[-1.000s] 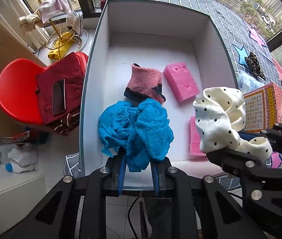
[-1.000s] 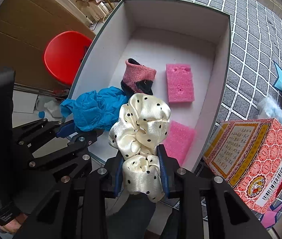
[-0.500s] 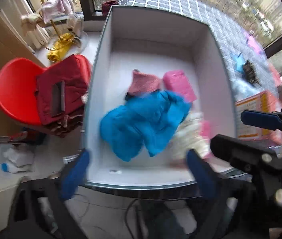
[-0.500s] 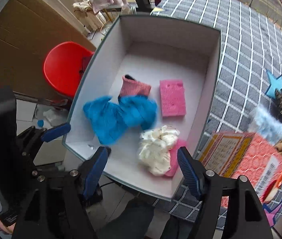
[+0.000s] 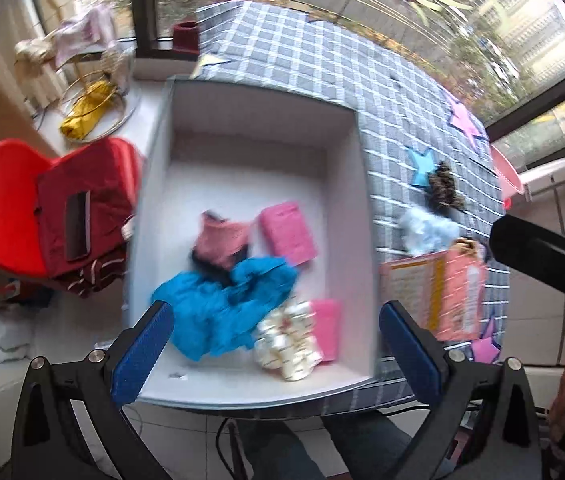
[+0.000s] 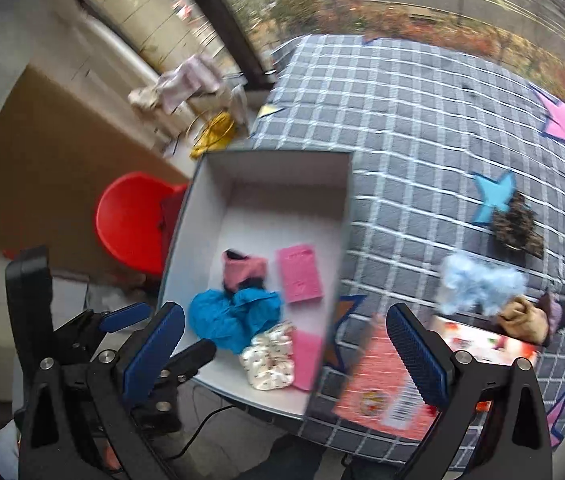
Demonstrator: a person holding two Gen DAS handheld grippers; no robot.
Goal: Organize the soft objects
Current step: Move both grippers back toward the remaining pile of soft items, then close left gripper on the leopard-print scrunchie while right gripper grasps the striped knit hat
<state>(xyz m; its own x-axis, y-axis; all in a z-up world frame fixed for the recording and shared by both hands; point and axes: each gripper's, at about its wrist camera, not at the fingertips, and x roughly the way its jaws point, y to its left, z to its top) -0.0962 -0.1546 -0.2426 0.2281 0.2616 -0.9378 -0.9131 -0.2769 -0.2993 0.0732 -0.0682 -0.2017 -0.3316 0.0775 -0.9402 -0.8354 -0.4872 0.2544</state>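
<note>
Blue cloth and dotted cream scrunchie are lying in the white box at the worktop's near-left corner. Left gripper and right gripper are hovering above, jaws apart, having just been opening, nothing between them.

The box sits at the table's near left corner. Inside it lie a cloth, a scrunchie to its right overlapping a sponge, and behind them a sock and another sponge. A carton stands right of the box; a chair stands left, beyond the table.
</note>
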